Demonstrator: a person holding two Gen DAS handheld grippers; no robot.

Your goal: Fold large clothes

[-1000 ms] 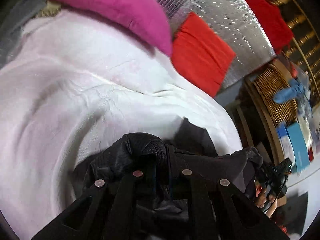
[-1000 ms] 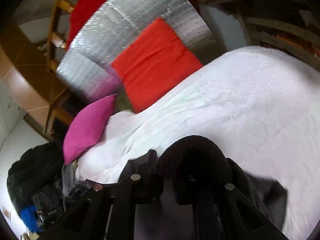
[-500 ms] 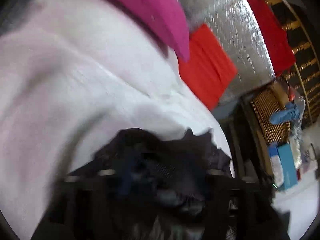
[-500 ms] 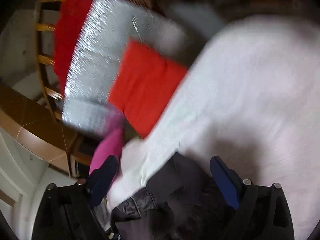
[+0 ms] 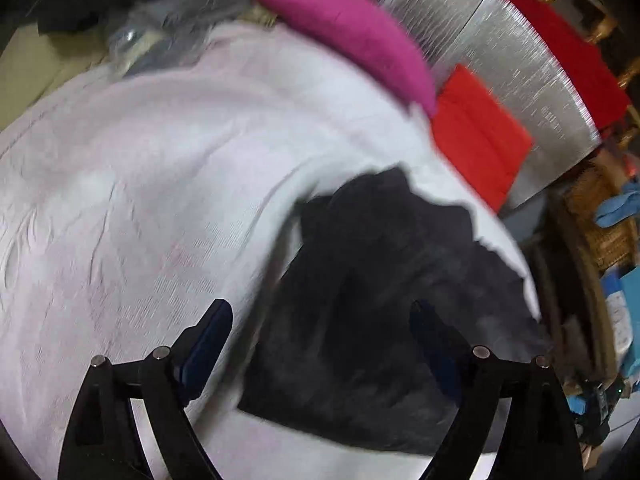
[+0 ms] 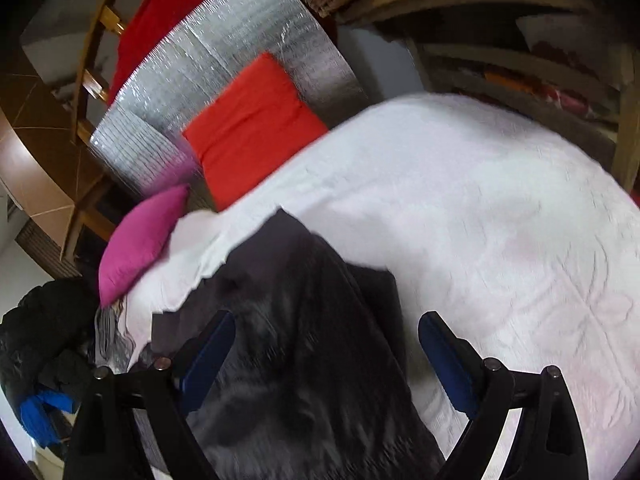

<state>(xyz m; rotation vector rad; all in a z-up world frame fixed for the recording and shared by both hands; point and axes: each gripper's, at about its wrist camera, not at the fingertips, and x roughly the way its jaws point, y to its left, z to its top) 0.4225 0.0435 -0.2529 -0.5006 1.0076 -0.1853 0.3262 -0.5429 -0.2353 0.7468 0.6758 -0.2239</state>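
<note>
Both grippers have let go of the dark garment point(image 5: 384, 304) they were clamped on a second ago; it now lies crumpled on the white bedspread point(image 5: 140, 184). Left gripper point(image 5: 320, 344): jaws have just been opening and stand wide, cloth below them, untouched. Right gripper point(image 6: 326, 356): jaws likewise wide, clear of the garment point(image 6: 304, 360). Pink pillow point(image 5: 352, 36) and red cushion point(image 5: 476, 140) lie at the far side

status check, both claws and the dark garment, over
Left claw and right claw both open, jaws just opened, gripping nothing. Dark garment lies released on the white bedspread. Nothing in the way.
</note>
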